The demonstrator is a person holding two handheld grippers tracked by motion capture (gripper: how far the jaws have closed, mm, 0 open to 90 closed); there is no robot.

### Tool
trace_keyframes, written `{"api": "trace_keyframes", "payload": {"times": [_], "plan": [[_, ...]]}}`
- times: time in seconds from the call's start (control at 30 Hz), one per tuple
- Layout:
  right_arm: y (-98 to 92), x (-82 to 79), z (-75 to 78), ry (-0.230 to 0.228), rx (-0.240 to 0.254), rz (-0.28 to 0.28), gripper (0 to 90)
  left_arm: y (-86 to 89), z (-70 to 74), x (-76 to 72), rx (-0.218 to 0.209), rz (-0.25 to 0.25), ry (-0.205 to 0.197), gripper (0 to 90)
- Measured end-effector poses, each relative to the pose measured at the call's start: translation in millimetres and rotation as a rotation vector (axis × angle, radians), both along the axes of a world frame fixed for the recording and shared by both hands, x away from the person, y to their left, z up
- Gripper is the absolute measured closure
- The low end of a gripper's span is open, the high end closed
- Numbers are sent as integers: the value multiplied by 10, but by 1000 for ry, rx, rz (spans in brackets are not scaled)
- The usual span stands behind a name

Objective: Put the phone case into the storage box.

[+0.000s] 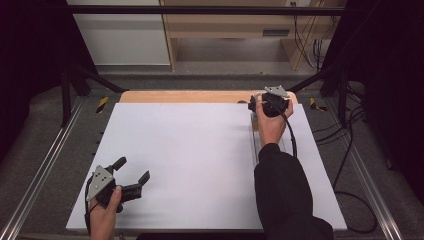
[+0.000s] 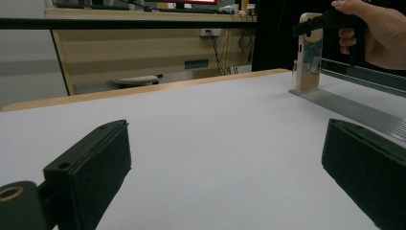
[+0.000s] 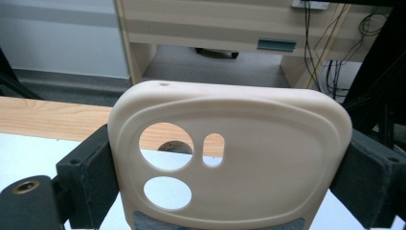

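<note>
Cream-coloured phone case (image 3: 230, 158), nearest the lens in the right gripper view, stands upright with its long axis vertical. Its top edge is uppermost and its camera cut-outs sit near that end, the back facing the camera. Both black jaws of the right gripper (image 1: 256, 103) press against its two side edges, so the tongs are closed on the case.

Location: far right part of the white table sheet (image 1: 200, 165), close to the wooden far edge (image 1: 185, 96). In the left gripper view the case (image 2: 309, 52) stands at the end of a grey metal rail (image 2: 354, 108) running along the sheet (whether it is seated in the rail cannot be told).

Open room: the sheet is bare across its middle and left, with wide space between the two grippers.

Left gripper (image 1: 134, 176) is held at the near left corner of the sheet, well apart from the case, jaws spread wide and holding nothing.

Surroundings: a black frame bar (image 1: 200, 10) crosses above the far side; cables (image 1: 350, 150) lie on the floor to the right.
</note>
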State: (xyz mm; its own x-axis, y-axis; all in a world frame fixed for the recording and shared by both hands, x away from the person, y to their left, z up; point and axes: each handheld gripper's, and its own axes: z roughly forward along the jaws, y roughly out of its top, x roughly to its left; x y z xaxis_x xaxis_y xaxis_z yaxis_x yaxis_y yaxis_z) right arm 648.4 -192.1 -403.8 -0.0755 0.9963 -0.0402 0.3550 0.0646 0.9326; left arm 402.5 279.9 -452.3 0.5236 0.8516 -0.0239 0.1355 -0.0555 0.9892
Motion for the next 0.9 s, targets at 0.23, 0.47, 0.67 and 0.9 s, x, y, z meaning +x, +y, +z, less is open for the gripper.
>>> {"api": "trace_keyframes", "payload": {"times": [0.23,0.47,0.67,0.9], "plan": [[-32,3,-17,21,15,12,53,-10,-1,0,12,0,0,23],[-31,-9,-13,35,13,21,35,-2,3,-10,19,6,-1,23],[-40,-7,-8,25,15,18,34,2,0,-5,22,8,2,23],[-36,-40,39,4,9,21,34,-9,2,-6,26,6,1,23]]}}
